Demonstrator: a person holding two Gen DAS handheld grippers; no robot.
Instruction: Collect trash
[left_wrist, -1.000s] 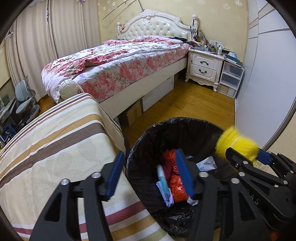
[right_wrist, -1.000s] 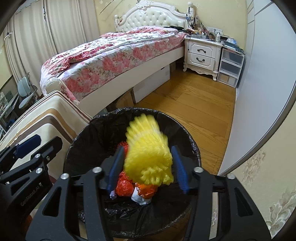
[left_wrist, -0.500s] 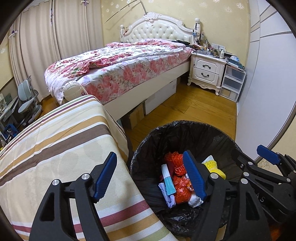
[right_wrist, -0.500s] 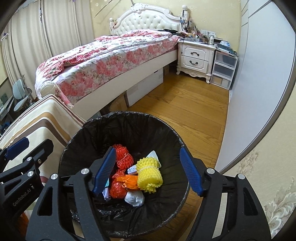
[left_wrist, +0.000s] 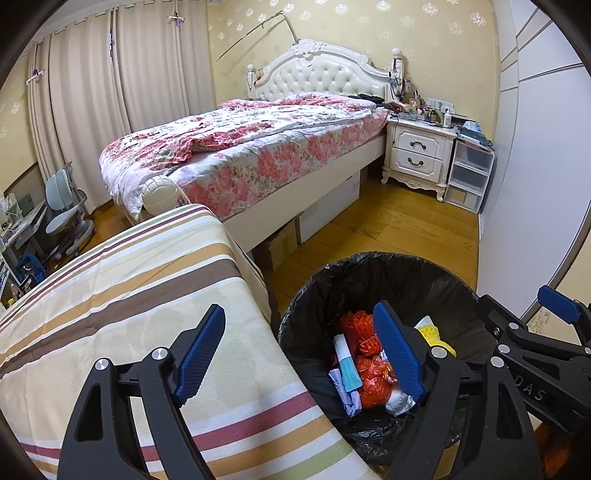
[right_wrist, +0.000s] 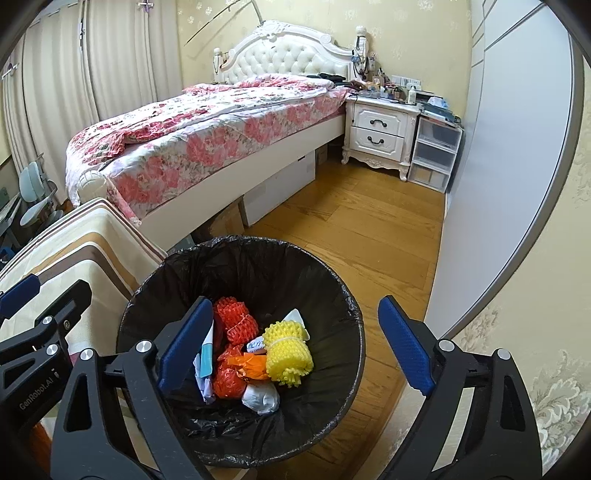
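Note:
A round bin lined with a black bag (right_wrist: 332, 295) (left_wrist: 295, 314) stands on the wood floor. Inside lie a yellow foam net (right_wrist: 288, 350) (left_wrist: 432, 332), orange-red nets (right_wrist: 236, 321) (left_wrist: 360, 328), a blue-and-white wrapper (left_wrist: 347, 363) and crumpled white paper (right_wrist: 260, 398). My right gripper (right_wrist: 295, 347) hangs over the bin, its jaws opening wide with nothing between them. My left gripper (left_wrist: 303, 354) straddles the bin's left rim beside the striped cloth, jaws also opening and empty. Each gripper shows at the edge of the other's view.
A table under a striped cloth (left_wrist: 129, 314) stands left of the bin. Beyond it are a bed with a floral cover (left_wrist: 258, 147), boxes under it, a white nightstand (left_wrist: 421, 155), plastic drawers (left_wrist: 469, 177) and a white wardrobe (right_wrist: 517, 166) on the right.
The yellow foam net left my right gripper and dropped into the bin. Both grippers' jaws spread wider. Neither hand shifted much.

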